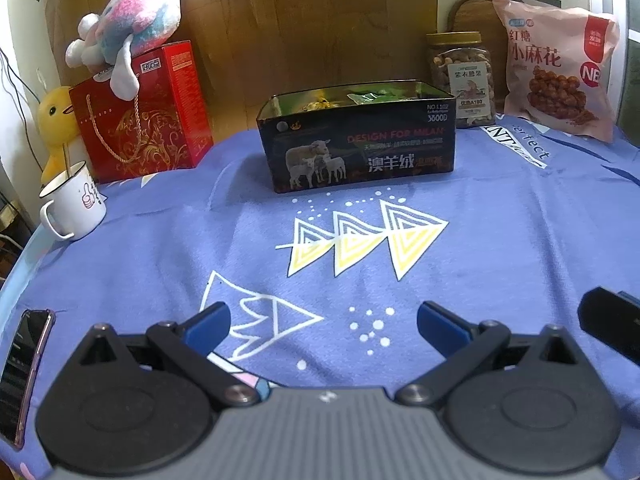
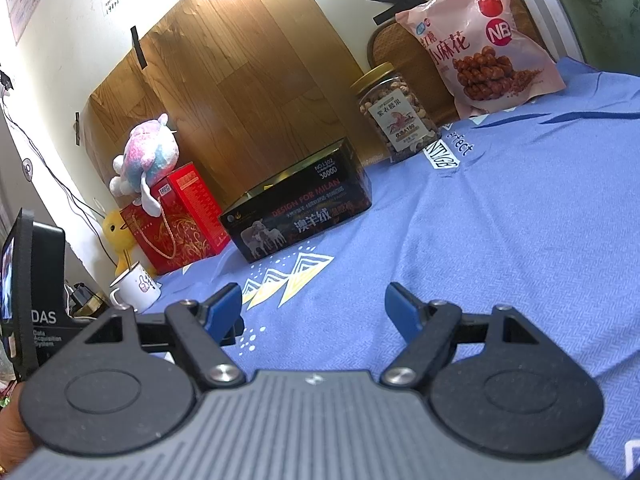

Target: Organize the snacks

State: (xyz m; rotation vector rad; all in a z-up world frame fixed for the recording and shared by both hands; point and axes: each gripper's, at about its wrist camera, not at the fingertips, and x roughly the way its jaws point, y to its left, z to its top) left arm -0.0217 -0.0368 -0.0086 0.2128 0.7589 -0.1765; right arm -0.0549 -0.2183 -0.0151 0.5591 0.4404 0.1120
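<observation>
Blue tablecloth (image 1: pixel 500 240): black tin (image 1: pixel 356 140) between red box (image 1: pixel 160 120), nut jar (image 1: pixel 460 76).

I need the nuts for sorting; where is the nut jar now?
The nut jar stands at the far right of the table, between the black tin and the pink snack bag, close beside the bag.

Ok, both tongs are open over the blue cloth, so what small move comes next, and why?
Probably move the right tongs toward the clear plastic nut jar with the gold lid. It stands outside the open black tin box, and the tongs, like the left tongs, hold nothing.
</observation>
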